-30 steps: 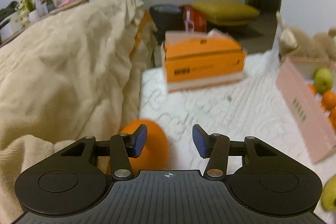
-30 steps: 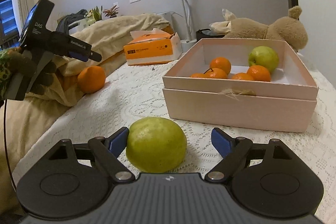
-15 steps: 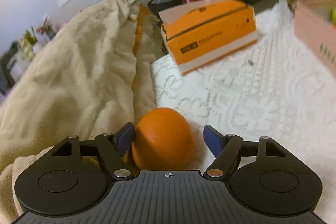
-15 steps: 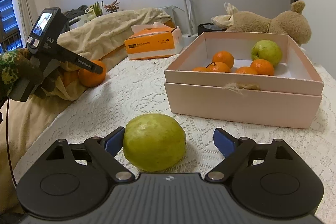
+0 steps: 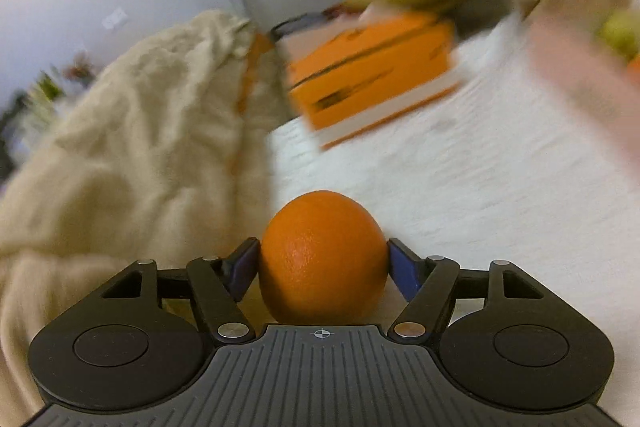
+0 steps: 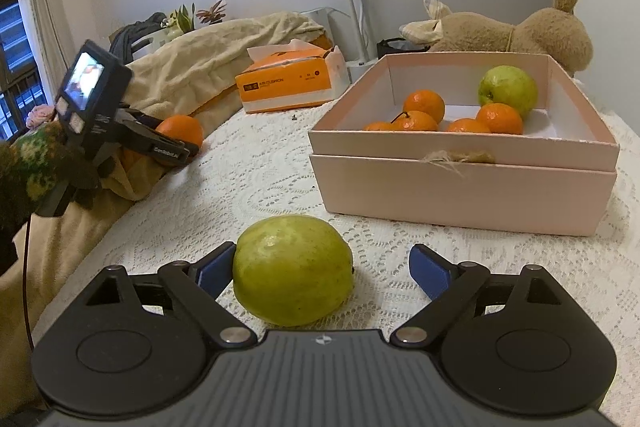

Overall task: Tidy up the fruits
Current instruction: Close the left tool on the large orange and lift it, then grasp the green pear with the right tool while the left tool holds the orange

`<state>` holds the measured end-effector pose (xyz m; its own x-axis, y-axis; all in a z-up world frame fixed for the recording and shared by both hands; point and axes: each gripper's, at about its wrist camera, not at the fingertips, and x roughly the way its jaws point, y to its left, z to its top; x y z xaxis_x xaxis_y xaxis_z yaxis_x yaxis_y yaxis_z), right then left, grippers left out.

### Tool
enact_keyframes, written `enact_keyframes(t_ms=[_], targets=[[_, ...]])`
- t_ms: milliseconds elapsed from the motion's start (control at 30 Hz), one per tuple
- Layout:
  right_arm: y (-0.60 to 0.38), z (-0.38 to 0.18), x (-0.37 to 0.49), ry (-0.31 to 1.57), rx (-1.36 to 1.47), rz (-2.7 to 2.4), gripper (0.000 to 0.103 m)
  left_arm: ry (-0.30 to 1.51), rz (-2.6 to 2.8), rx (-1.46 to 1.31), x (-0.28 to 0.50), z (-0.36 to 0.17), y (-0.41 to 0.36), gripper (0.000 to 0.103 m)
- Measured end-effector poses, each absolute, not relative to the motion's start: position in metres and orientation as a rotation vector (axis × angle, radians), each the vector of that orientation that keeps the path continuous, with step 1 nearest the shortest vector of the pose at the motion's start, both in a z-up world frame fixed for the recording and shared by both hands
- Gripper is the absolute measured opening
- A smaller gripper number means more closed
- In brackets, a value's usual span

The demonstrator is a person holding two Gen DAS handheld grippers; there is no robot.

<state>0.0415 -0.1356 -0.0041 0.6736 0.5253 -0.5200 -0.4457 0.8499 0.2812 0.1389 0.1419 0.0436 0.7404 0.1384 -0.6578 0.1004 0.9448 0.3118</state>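
Currently two handheld grippers work over a bed spread with a white lace cover (image 6: 280, 167), each lined up on a loose fruit.

Low in the centre of the left wrist view, the left gripper (image 5: 323, 263) has a large orange (image 5: 322, 259) between its jaws. The jaws have just been opening and then closing in a little; the blue pads now sit right at the orange's sides, but the picture is blurred and firm pressure cannot be confirmed. The orange rests at the seam where the lace cover meets a rumpled beige blanket (image 5: 132, 131) on the left of the frame.

At the bottom centre of the right wrist view, the right gripper (image 6: 320, 271) straddles a green guava (image 6: 293, 269). Its jaws have just been opening and stand wide: the left pad looks to be touching the fruit, while the right pad is clearly apart from it. In the right half of that frame sits the pink box (image 6: 464, 187), already holding several small oranges (image 6: 424, 105) and another green fruit (image 6: 507, 89).

Judged from here, the risks are these:
- The guava sits off-centre, so closing could push it sideways and roll it across the lace before both pads bite.
- The orange is round and smooth; a grip below its widest part could squeeze it out forwards, and it might roll into the blanket folds.
- The soft bedding gives way, so pressing down could tilt either fruit.
- Lifting over the box's tall near wall could clip a fruit loose.
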Motion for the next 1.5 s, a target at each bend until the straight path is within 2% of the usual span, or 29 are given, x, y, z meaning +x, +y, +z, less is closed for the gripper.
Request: enact_keyframes(t_ms=[133, 267, 433, 633, 733, 900, 1033, 1500], targets=[[-0.136, -0.005, 0.044, 0.635, 0.143, 0.552, 0.092, 0.712, -0.212, 0.062, 0.095, 0.058, 0.123, 0.075], [-0.135, -0.004, 0.044, 0.638, 0.133, 0.545, 0.093, 0.757, -0.345, -0.147, 0.060, 0.045, 0.098, 0.075], [-0.134, 0.003, 0.033, 0.667, 0.085, 0.524, 0.093, 0.720, -0.290, -0.071, 0.029, 0.036, 0.070, 0.075], [-0.152, 0.012, 0.012, 0.642, 0.039, 0.446, 0.093, 0.714, -0.271, -0.140, 0.038, 0.034, 0.075, 0.076], [-0.157, 0.007, 0.009, 0.662, 0.042, 0.419, 0.099, 0.717, -0.267, -0.153, 0.045, 0.030, 0.077, 0.076], [-0.156, -0.003, 0.007, 0.738, 0.065, 0.439, 0.099, 0.713, -0.276, -0.158, 0.048, 0.027, 0.075, 0.077], [-0.146, -0.009, 0.004, 0.740, 0.019, 0.434, 0.103, 0.715, -0.307, -0.179, 0.049, 0.023, 0.077, 0.077], [-0.138, 0.003, 0.011, 0.814, -0.020, 0.454, 0.101, 0.719, -0.442, -0.267, 0.046, 0.034, 0.087, 0.077]])
